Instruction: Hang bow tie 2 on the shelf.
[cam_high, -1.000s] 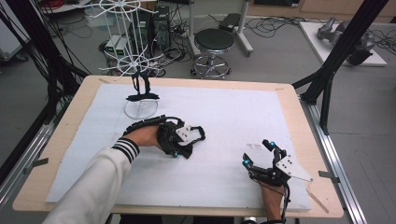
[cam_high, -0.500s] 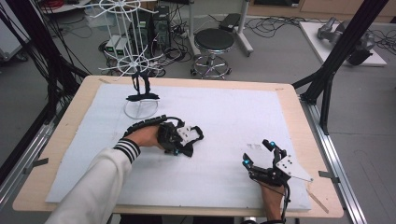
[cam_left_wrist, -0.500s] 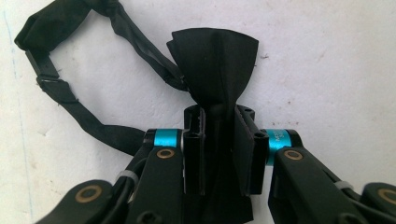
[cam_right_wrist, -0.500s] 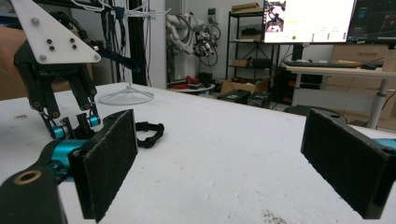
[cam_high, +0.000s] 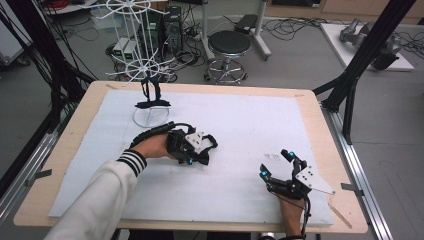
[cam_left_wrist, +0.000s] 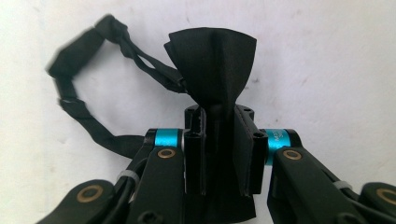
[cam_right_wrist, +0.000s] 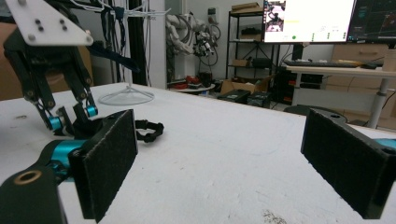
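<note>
Almost nothing has shifted since the earlier pictures: both hands rest where they were. On the counter (cam_high: 320, 120), covered by a white sheet (cam_high: 250, 125), the left hand-held gripper (cam_left_wrist: 218, 140) has its jaws drawn close on the middle of a black bow tie (cam_left_wrist: 212, 60), which lies on the sheet a little left of the counter's middle. The fabric fans out pleated past the jaw tips, and its thin black strap (cam_left_wrist: 88, 79) curls off in a loop to the left, lying flat on the sheet. Behind it, toward the far left of the counter, a white wire rack (cam_high: 142, 65) stands on a round ring base, with a second black bow tie (cam_high: 151, 97) hanging low on it; that makes two bow ties and one rack. At the near right edge, the right hand-held gripper (cam_high: 275, 162) lies low over the sheet with its jaws spread wide and nothing between the two dark pads (cam_right_wrist: 109, 158).
</note>
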